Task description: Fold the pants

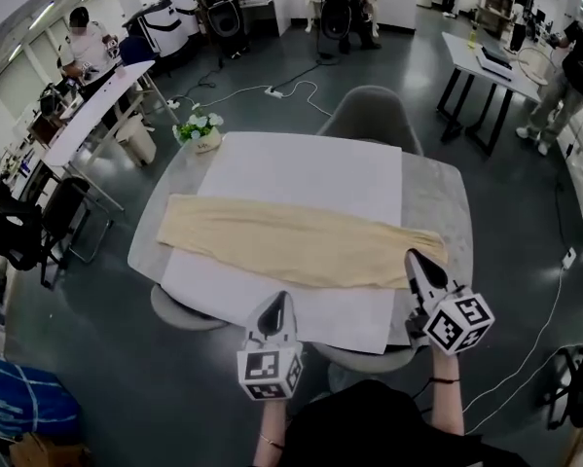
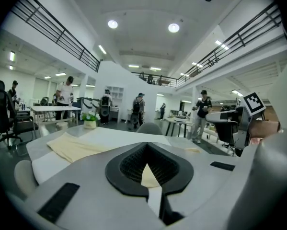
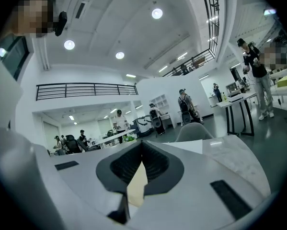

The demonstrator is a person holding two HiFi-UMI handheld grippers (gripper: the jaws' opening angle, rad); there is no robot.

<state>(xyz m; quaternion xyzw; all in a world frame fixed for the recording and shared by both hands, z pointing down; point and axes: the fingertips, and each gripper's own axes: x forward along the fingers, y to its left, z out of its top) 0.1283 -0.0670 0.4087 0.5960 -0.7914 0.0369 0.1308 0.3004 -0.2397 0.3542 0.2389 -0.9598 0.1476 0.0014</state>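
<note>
One pot [image 1: 205, 143] at the table's [image 1: 437, 197] ten o'clock corner holds a small white-flowered plant; one pair of cream pants [image 1: 291, 241] lies flat across one white sheet [image 1: 301, 175], nine to three o'clock; two claws, left gripper [image 1: 278, 302] at six, right gripper [image 1: 414, 258] at four by the pants' end, both closed; only the head view shows the pants whole.

pants [image 1: 291, 241]: matt cream cloth | table [image 1: 435, 202]: smooth grey stone-look | sheet [image 1: 301, 168]: matt white paper
</note>
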